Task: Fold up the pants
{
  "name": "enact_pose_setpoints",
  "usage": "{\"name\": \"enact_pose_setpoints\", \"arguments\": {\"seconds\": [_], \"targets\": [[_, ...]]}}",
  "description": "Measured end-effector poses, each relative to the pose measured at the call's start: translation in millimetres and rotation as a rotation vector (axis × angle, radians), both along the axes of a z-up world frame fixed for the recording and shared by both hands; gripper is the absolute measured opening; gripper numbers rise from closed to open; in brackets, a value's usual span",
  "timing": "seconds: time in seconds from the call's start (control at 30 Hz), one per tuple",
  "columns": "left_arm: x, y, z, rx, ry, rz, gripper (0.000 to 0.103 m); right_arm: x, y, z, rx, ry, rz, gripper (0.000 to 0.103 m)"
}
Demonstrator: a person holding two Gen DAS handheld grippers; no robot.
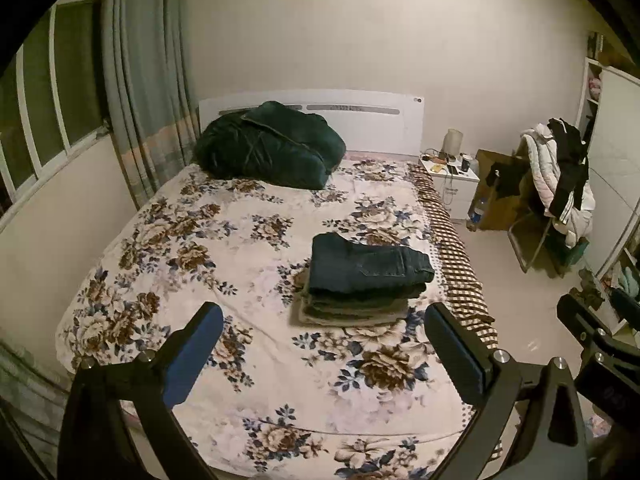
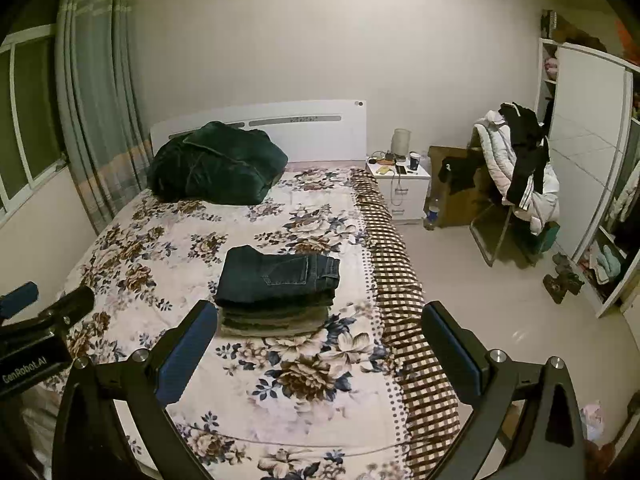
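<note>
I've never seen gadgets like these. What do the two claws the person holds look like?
Both the left claw and the right claw have black angular frames, two fingers faced with blue pads, and silver bolts at the joints. White "GenRobot.AI" lettering marks the left one's body.

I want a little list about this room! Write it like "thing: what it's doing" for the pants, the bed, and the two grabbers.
pants: dark jeans, folded, on top of a stack of folded clothes
bed: flowered bedspread, stack lying on it towards the checked edge
bundle: dark green bedding heaped by the headboard
left gripper: fingers wide apart, holding nothing, above the bed
right gripper: fingers wide apart, holding nothing, above the bed
nightstand: white, beside the bed, small things on top
chair: clothes draped over it
</note>
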State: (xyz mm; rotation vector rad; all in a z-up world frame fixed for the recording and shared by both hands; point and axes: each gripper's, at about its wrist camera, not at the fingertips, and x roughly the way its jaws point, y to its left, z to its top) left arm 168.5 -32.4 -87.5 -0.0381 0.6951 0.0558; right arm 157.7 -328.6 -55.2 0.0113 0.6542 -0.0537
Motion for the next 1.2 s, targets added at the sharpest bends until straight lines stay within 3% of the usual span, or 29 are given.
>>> {"name": "enact_pose_setpoints", "arguments": {"seconds": [0.47, 1.2], "targets": [[-3, -5, -4, 0.038, 0.07, -0.034, 0.103, 14, 2, 1, 0.019, 0.065, 0.012, 0.103], [-1, -7, 4, 0.042, 0.059, -0.032, 0.103, 27, 4, -1, 0.015, 0.085, 0.037, 0.103]]}}
